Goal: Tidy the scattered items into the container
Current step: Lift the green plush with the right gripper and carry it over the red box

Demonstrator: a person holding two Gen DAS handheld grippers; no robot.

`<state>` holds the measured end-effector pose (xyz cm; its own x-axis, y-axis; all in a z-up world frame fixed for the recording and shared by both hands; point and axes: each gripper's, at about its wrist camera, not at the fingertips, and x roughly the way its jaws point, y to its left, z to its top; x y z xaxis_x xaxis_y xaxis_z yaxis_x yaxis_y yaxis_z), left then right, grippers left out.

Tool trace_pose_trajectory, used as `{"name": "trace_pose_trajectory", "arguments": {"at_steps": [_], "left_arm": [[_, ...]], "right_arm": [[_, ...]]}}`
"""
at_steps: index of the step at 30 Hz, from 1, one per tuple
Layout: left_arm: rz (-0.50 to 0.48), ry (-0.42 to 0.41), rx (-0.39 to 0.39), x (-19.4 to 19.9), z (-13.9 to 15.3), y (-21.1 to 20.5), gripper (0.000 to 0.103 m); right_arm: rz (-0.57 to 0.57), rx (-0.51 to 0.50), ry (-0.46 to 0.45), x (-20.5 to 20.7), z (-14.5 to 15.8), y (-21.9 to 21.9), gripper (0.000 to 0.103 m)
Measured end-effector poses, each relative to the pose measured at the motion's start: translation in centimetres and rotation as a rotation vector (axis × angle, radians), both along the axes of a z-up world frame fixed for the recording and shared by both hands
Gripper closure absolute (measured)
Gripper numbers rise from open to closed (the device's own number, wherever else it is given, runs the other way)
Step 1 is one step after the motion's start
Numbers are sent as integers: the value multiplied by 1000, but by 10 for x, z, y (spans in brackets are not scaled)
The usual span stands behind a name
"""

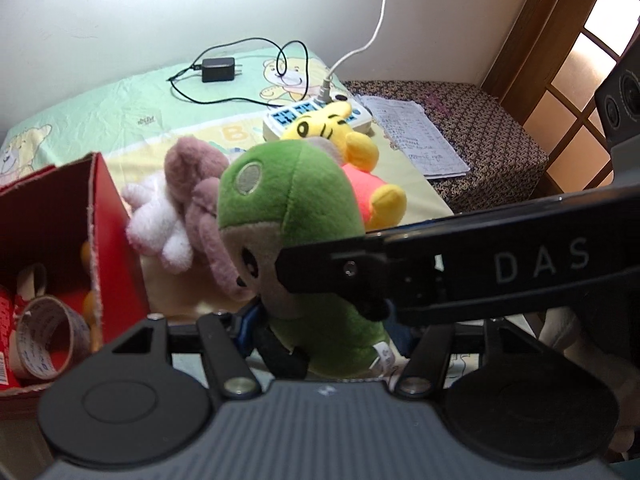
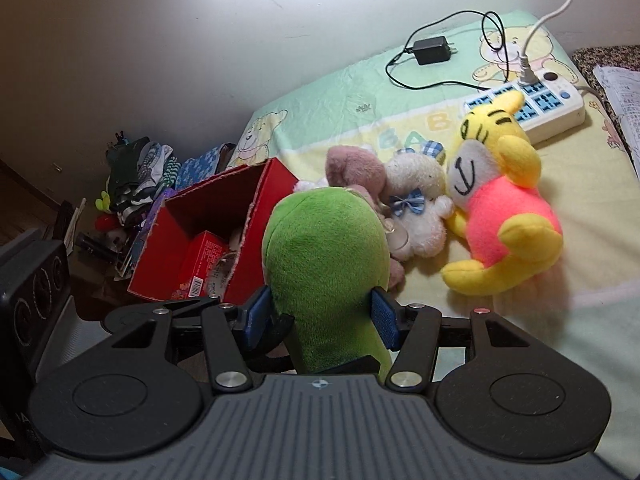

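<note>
Green plush toy (image 2: 326, 264) sat frame centre, right of the red cardboard box (image 2: 260, 216). Right tool (image 2: 320, 316) clamped its soft, light body; left tool (image 1: 276, 332), mostly hidden, seemingly pinched its lower part.

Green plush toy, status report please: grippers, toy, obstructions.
Both grippers, left gripper and right gripper, shut on green plush toy. Toy lifted beside red cardboard box. Pink plush near box wall.
</note>
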<state>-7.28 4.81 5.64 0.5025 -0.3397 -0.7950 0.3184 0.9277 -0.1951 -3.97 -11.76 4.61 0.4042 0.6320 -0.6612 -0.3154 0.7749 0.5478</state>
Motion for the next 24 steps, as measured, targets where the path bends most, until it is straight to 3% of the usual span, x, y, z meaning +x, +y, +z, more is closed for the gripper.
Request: {"name": "trace_pose_trajectory", "arguments": {"at_steps": [7, 12, 24], "left_arm": [[51, -88, -25, -8, 39, 82, 40], [95, -137, 9, -11, 54, 144, 40], [174, -68, 115, -4, 32, 266, 40]], "right_arm": [[41, 32, -91, 3, 33, 71, 45], [80, 68, -132, 10, 42, 133, 45], [131, 157, -68, 29, 10, 252, 45]]}}
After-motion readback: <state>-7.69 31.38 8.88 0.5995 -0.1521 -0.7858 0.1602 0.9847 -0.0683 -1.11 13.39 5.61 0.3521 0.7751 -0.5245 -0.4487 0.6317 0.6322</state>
